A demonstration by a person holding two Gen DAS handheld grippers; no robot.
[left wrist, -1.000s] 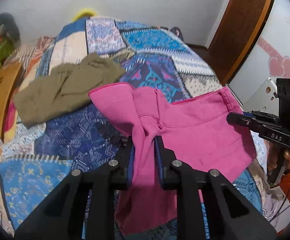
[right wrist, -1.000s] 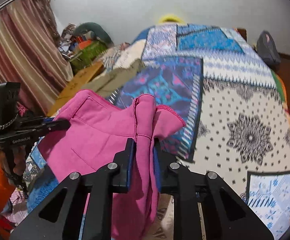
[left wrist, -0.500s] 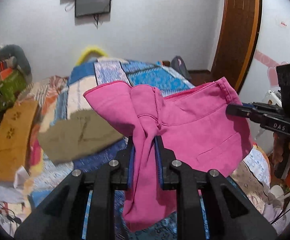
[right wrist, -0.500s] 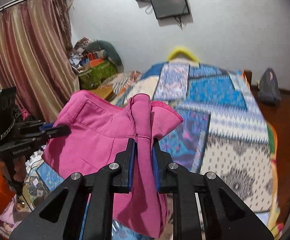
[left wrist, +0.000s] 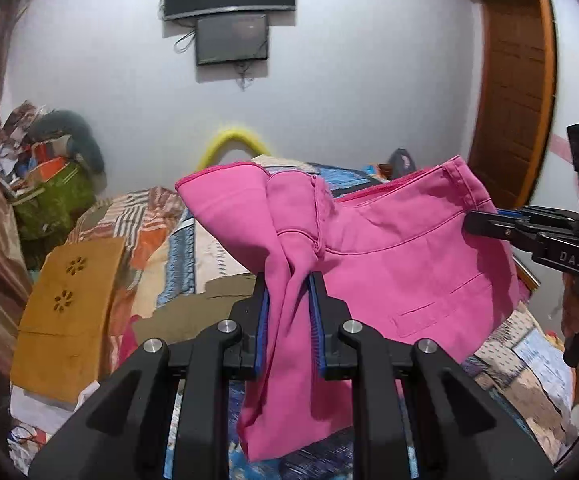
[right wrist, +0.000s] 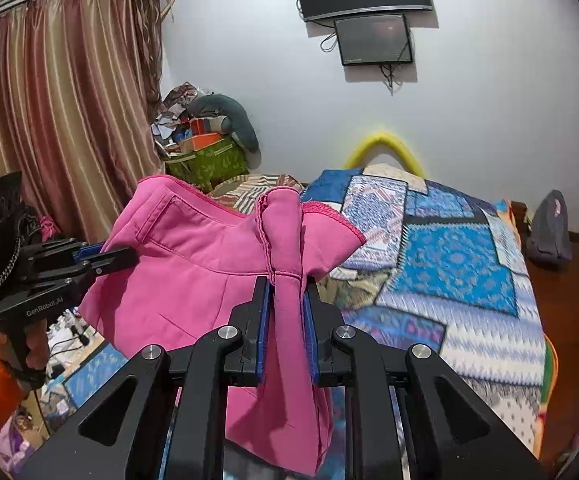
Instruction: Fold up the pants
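The pink pants (left wrist: 401, 264) hang in the air above the bed, stretched by the waistband between both grippers. My left gripper (left wrist: 288, 280) is shut on a bunched fold of the waistband, with cloth hanging below the jaws. My right gripper (right wrist: 286, 284) is shut on the other bunched end of the pink pants (right wrist: 193, 264). In the left wrist view the right gripper (left wrist: 473, 224) shows at the right edge, pinching the cloth. In the right wrist view the left gripper (right wrist: 129, 256) shows at the left, pinching the waistband. The legs are hidden below.
A patchwork quilt (right wrist: 449, 264) covers the bed. An olive garment (left wrist: 209, 304) lies on it under the pants. An orange wooden panel (left wrist: 69, 300) and a cluttered green bin (right wrist: 205, 160) stand at the left, near the striped curtain (right wrist: 57, 112). A grey bag (right wrist: 549, 228) sits by the wall, a wooden door (left wrist: 513, 80) at the right.
Both grippers have risen with the pants and tipped up. The wall and the screens have come into view, and the bed has dropped lower in both views. The grips are unchanged.
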